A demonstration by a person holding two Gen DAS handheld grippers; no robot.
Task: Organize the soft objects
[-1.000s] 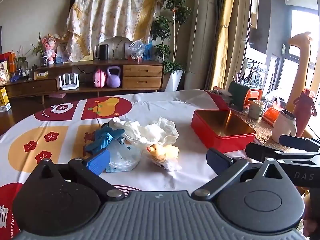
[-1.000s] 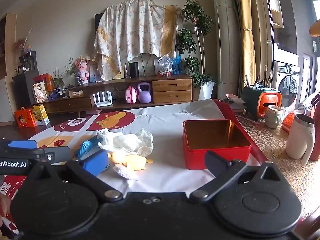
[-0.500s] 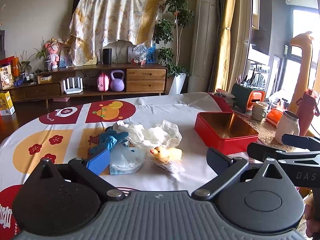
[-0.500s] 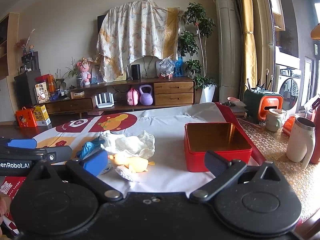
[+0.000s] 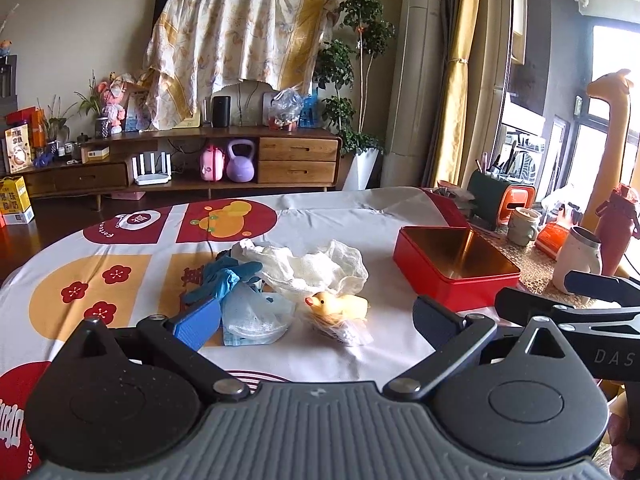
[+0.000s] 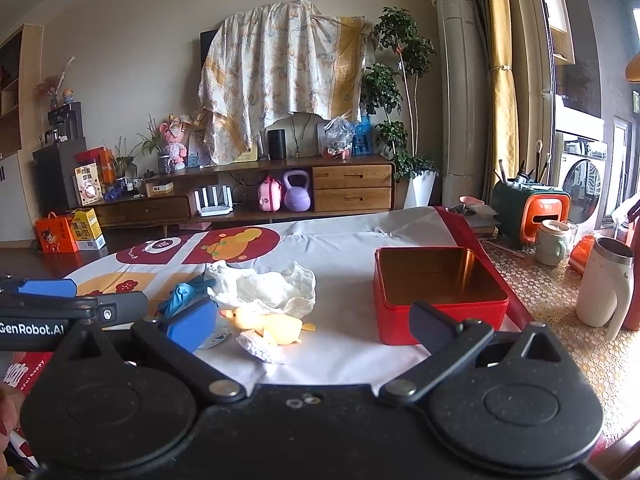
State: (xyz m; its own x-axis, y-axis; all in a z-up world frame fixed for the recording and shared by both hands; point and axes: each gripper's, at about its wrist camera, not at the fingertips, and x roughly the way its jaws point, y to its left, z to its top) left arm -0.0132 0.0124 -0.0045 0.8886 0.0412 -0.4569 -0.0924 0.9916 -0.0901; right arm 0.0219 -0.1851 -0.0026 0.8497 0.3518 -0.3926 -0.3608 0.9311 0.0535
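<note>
A heap of soft things lies mid-table: a white gauze cloth [image 5: 316, 270], a blue rubber glove [image 5: 222, 278], a clear plastic bag [image 5: 256, 314] and a yellow rubber duck [image 5: 338, 304] on a white mesh scrap. To its right stands an open, empty red tin [image 5: 456, 266]. My left gripper [image 5: 316, 320] hangs open just short of the heap, nothing between its fingers. My right gripper [image 6: 312, 322] is open too, with the duck [image 6: 270, 324] and cloth [image 6: 266, 290] ahead of it and the tin [image 6: 438, 292] at front right.
A patterned tablecloth [image 5: 120, 264] covers the table. At the right edge stand a white mug [image 6: 604, 288], a green cup [image 6: 552, 242] and an orange-green holder [image 6: 530, 210]. A wooden sideboard [image 6: 248, 192] lines the far wall.
Both grippers have risen and drawn back a little, so the heap and tin sit slightly lower in view. Nothing on the table has moved; both grippers stay open.
</note>
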